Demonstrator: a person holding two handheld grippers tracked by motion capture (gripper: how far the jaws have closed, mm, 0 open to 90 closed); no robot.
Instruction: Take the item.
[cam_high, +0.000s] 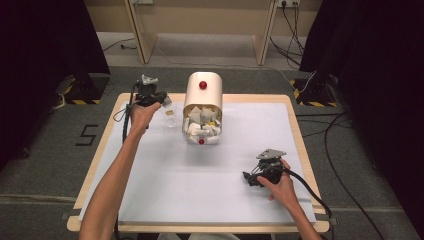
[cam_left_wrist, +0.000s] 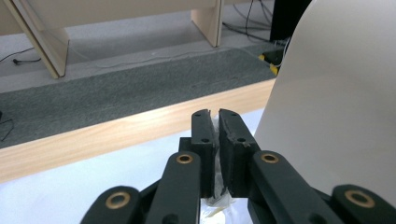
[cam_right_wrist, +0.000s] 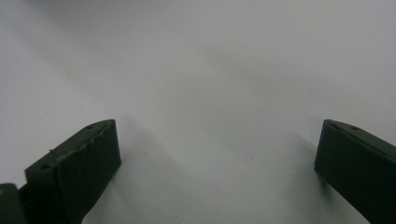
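Note:
A cream container (cam_high: 202, 90) with a red knob lies on its side at the back middle of the white table cover (cam_high: 200, 185), its mouth towards me. Several white wrapped packets (cam_high: 201, 127) fill the mouth. My left gripper (cam_high: 162, 102) is held left of the container, shut on a clear plastic packet (cam_high: 170, 114) that hangs below it. In the left gripper view the jaws pinch the clear plastic (cam_left_wrist: 215, 122), with the container's wall (cam_left_wrist: 336, 112) close on the right. My right gripper (cam_high: 248, 179) rests low at the front right; its jaws stand wide open (cam_right_wrist: 215, 125) over bare white cover.
The table's wooden edge (cam_high: 107, 135) frames the white cover. Beyond it are grey carpet, wooden furniture legs (cam_high: 142, 35) and cables (cam_high: 345, 180) on the floor to the right. Dark curtains stand on both sides.

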